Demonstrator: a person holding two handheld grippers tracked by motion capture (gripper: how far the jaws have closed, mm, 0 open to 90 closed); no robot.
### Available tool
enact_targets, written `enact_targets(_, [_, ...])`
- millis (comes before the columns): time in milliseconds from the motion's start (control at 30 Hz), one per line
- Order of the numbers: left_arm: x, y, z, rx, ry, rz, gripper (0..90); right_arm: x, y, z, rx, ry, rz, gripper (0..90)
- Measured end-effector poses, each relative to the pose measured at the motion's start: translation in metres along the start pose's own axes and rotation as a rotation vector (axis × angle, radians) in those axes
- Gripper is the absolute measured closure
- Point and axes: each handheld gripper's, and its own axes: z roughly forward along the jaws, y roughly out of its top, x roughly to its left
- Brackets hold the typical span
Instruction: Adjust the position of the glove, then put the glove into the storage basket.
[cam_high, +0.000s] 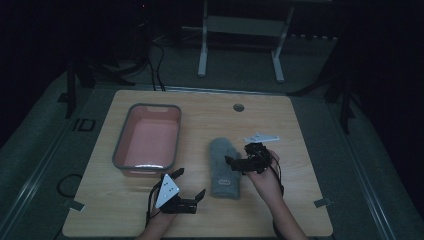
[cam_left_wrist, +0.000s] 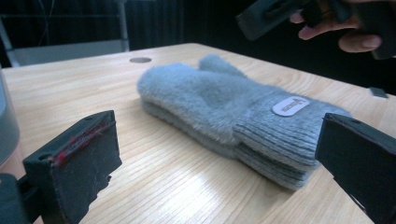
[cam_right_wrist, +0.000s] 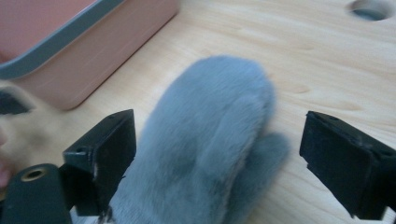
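A grey fuzzy mitten (cam_high: 223, 168) lay flat on the wooden desk (cam_high: 295, 150), just right of a pink bin (cam_high: 149, 140), its ribbed cuff with a white label (cam_left_wrist: 290, 106) towards the person. The right gripper (cam_high: 240, 161) hovered over the mitten, fingers (cam_right_wrist: 102, 158) spread to either side of it. The left gripper (cam_high: 189, 186) sat near the cuff, fingers (cam_left_wrist: 79, 163) spread, holding nothing.

The high view looks forward and down over the whole counter (cam_high: 280, 125); both claw cameras sit low and close, sharing the grey mitten (cam_left_wrist: 224, 107) from opposite ends.
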Motion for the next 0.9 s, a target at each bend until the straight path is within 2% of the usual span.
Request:
enact_targets(100, [0.0,0.001,0.002,0.018,0.025,-0.007,0.1,-0.01,-0.006,-0.001,-0.031,0.013,-0.021,11.2])
enact_targets(167, [0.0,0.001,0.003,0.029,0.038,-0.014,0.1,-0.016,-0.012,-0.002,-0.051,-0.001,-0.026,11.3])
enact_targets(233, [0.001,0.002,0.005,0.052,0.053,-0.011,0.1,-0.021,-0.019,-0.004,-0.044,-0.001,-0.02,11.3])
enact_targets(300, [0.001,0.004,0.008,0.073,0.063,-0.021,0.1,-0.026,-0.027,-0.005,-0.02,0.027,-0.034,11.3])
enact_targets(367, [0.002,0.005,0.01,0.082,0.061,-0.036,0.1,-0.028,-0.033,-0.007,-0.021,0.034,-0.024,11.4])
enact_targets(400, [0.002,0.01,0.015,0.095,0.045,-0.082,0.1,-0.031,-0.038,-0.009,-0.02,0.046,-0.017,13.0])
enact_targets(433, [0.002,0.013,0.018,0.106,0.034,-0.096,0.1,-0.034,-0.049,-0.009,-0.02,0.069,0.005,13.0])
enact_targets(500, [0.0,0.02,0.024,0.125,0.022,-0.103,0.2,-0.036,-0.054,-0.007,-0.005,0.079,0.002,12.9])
enact_targets(533, [-0.001,0.025,0.027,0.133,0.014,-0.1,0.1,-0.036,-0.055,-0.005,0.003,0.077,0.001,13.0])
enact_targets(567, [-0.001,0.029,0.029,0.134,0.008,-0.099,0.2,-0.034,-0.054,-0.004,0.014,0.096,0.014,12.8])
enact_targets(600, [-0.002,0.033,0.032,0.135,0.004,-0.096,0.2,-0.034,-0.054,-0.003,0.026,0.152,0.032,9.9])
enact_targets(633, [-0.001,0.038,0.034,0.138,-0.003,-0.088,0.2,-0.032,-0.053,-0.003,0.028,0.152,0.036,9.9])
enact_targets(667, [-0.001,0.042,0.036,0.141,-0.004,-0.082,0.2,-0.029,-0.052,-0.003,0.031,0.13,0.039,10.5])
enact_targets(700, [0.001,0.045,0.039,0.143,-0.003,-0.082,0.2,-0.028,-0.05,-0.003,0.037,0.144,0.041,10.5])
enact_targets(800, [0.008,0.051,0.046,0.181,-0.01,-0.095,0.2,-0.025,-0.045,-0.001,0.029,0.143,0.079,15.0])
enact_targets(833, [0.01,0.052,0.048,0.19,-0.02,-0.097,0.5,-0.025,-0.043,0.0,0.017,0.136,0.09,19.7])
enact_targets(867, [0.013,0.053,0.05,0.201,-0.023,-0.102,3.2,-0.024,-0.042,0.001,0.014,0.104,0.082,23.5])
enact_targets(900, [0.015,0.054,0.052,0.213,-0.03,-0.106,3.8,-0.023,-0.04,0.002,0.015,0.106,0.08,26.5])
